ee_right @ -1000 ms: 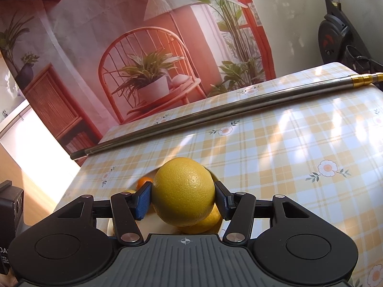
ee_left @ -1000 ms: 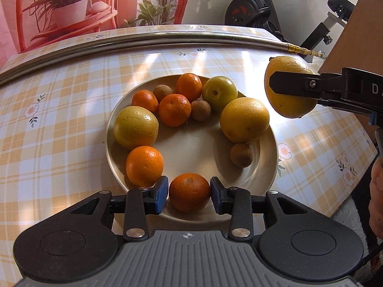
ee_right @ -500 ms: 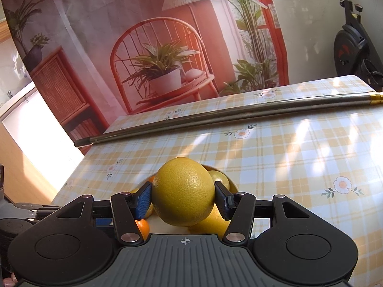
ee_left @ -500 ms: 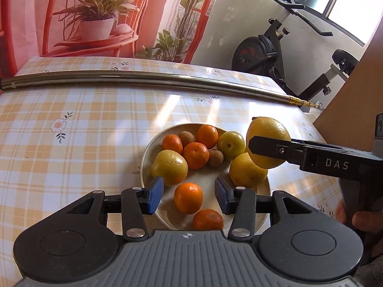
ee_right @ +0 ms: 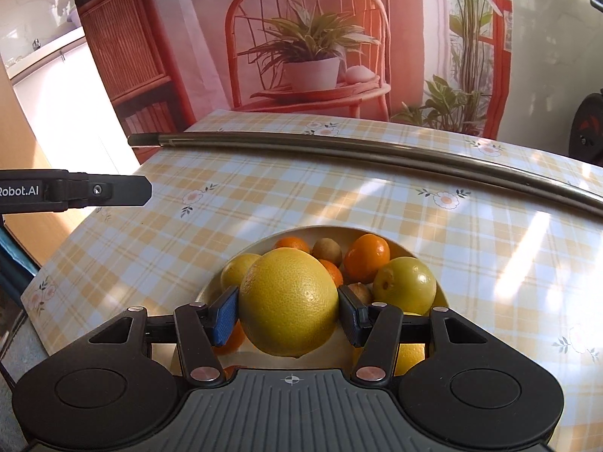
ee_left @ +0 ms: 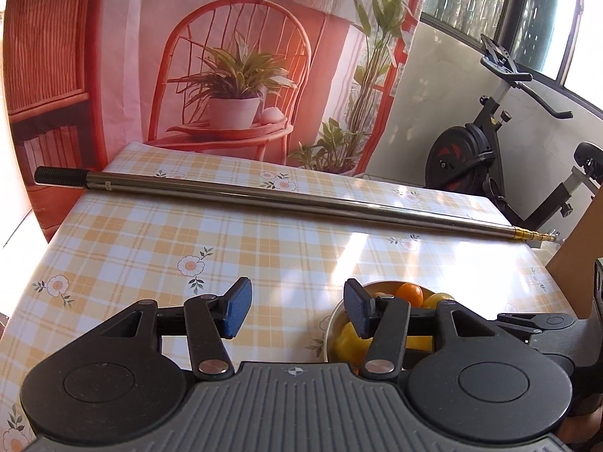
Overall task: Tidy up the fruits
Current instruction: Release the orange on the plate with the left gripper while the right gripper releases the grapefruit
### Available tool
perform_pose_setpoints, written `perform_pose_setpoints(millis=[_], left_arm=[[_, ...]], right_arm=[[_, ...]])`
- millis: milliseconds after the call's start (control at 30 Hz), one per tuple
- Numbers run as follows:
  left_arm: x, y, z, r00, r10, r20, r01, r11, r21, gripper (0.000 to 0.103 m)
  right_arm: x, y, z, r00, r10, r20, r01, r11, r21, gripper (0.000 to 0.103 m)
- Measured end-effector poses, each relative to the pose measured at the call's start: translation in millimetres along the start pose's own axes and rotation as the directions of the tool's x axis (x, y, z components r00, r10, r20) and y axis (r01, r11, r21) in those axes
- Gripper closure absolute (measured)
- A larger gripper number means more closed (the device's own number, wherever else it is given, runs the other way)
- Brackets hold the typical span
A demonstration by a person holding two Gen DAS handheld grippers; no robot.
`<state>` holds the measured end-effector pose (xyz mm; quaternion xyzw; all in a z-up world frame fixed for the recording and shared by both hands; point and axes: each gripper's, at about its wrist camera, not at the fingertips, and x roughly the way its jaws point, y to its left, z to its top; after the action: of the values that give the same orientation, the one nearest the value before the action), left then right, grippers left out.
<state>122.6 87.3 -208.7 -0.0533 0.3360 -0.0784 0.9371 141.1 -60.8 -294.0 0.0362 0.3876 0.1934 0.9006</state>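
The right gripper point(ee_right: 288, 314) pinches a large yellow grapefruit point(ee_right: 288, 301) between its blue pads, above the near side of the plate point(ee_right: 422, 255); beyond it lie oranges point(ee_right: 366, 252), a kiwi point(ee_right: 326, 251) and a greenish-yellow fruit point(ee_right: 404, 285); the left gripper point(ee_left: 297, 310) is spread, holding nothing — the plate sits just to its right.

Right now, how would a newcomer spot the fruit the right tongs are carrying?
Find the cream plate of fruit on the checked tablecloth. Just above its near side, the right tongs clamp a big yellow citrus, larger than every fruit lying on the plate.
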Motion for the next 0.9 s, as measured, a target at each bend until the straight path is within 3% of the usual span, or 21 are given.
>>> perform_pose_setpoints(millis=[300,900], left_arm=[[0,5,-6,1.0,-0.001,0.003,0.001,1.0,0.004,0.044],[0,4,-7,1.0,-0.011,-0.011,0.011,1.0,0.015,0.04]], right_arm=[[19,-2,-5,0.997,-0.017,-0.07,0.018,1.0,0.004,0.052],[17,-6,-5,0.998,0.009,-0.057,-0.006,0.999,0.042,0.052]])
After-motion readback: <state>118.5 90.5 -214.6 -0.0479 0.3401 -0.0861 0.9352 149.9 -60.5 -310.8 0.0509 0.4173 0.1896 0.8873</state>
